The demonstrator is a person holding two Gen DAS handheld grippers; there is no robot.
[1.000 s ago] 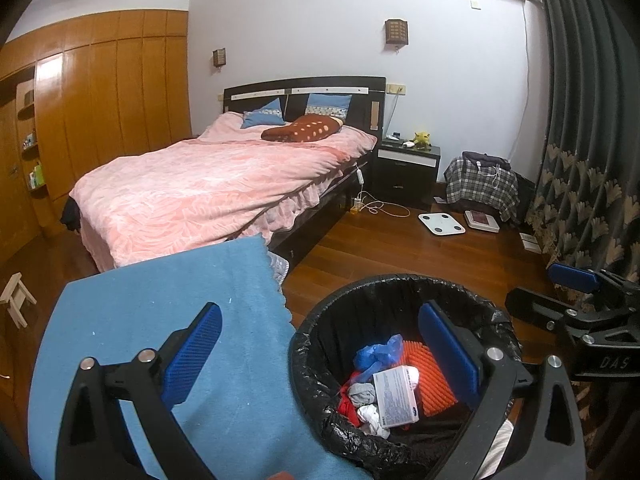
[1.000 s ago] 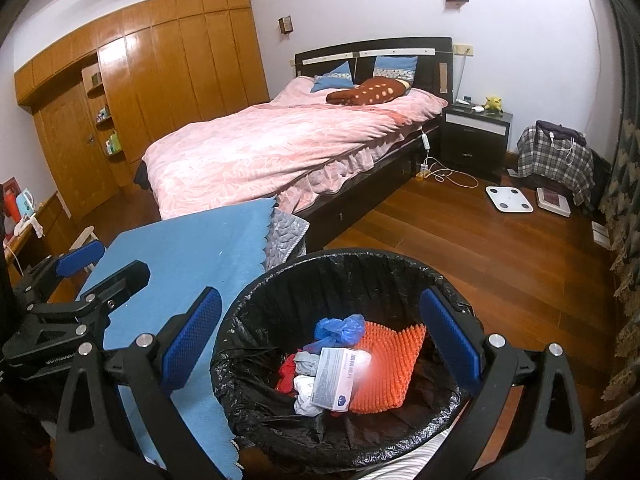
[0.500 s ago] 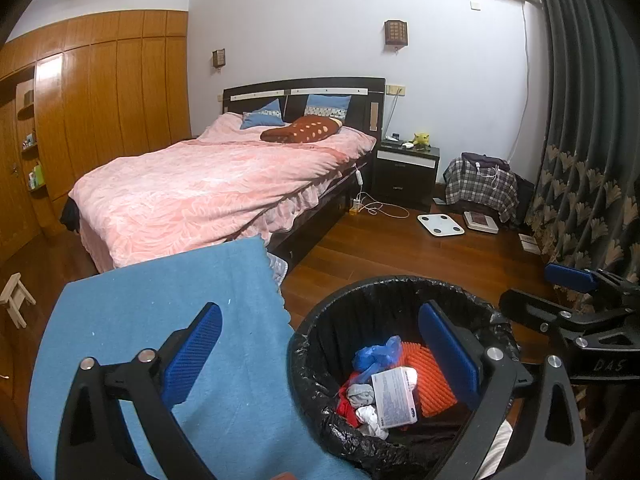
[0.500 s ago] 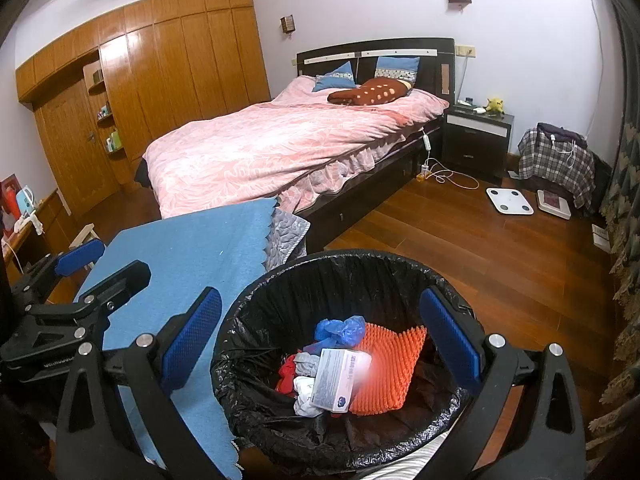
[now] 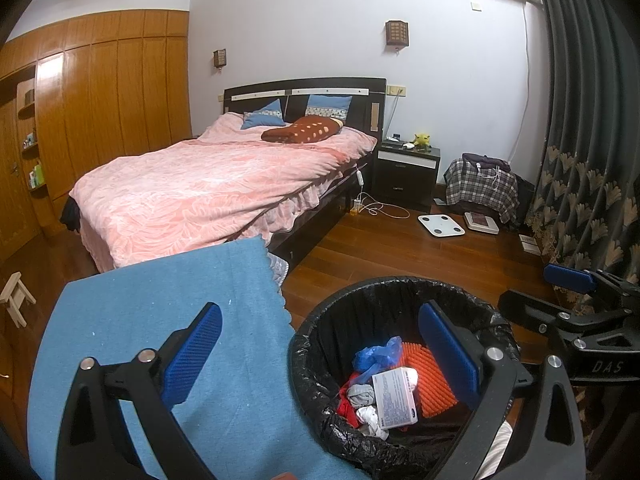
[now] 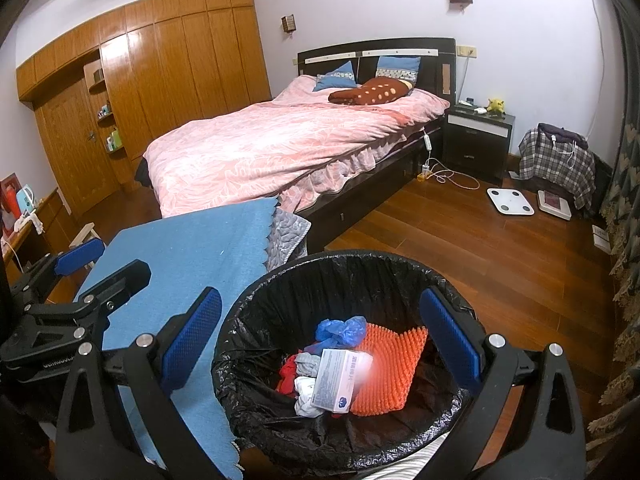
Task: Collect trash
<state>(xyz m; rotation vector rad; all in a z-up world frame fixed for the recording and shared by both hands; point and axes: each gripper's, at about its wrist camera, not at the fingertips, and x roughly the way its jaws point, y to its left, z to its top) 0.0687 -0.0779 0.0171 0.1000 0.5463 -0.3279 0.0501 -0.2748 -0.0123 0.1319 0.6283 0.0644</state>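
Note:
A bin lined with a black bag [image 5: 320, 332] [image 6: 256, 312] stands on the wooden floor below both grippers. Inside lie a white printed box [image 5: 394, 398] [image 6: 336, 378], an orange ridged piece [image 5: 430, 376] [image 6: 390, 364], a blue plastic bag [image 5: 376, 356] [image 6: 340, 330] and crumpled red and grey scraps. My left gripper [image 5: 320, 352] hangs open over the bin's left rim with nothing between its pads. My right gripper [image 6: 320, 348] hangs open above the bin, also holding nothing. Each gripper shows at the edge of the other's view.
A blue cloth [image 5: 160, 320] [image 6: 192, 252] covers a surface left of the bin. Beyond it stands a bed with a pink cover [image 5: 216, 188]. A nightstand [image 5: 408, 176], two scales [image 5: 440, 224] and a cable lie on the floor at the back. Dark curtains [image 5: 588, 140] hang on the right.
Both cameras have shifted very slightly; the bin and its contents sit where they were. Both grippers stay open.

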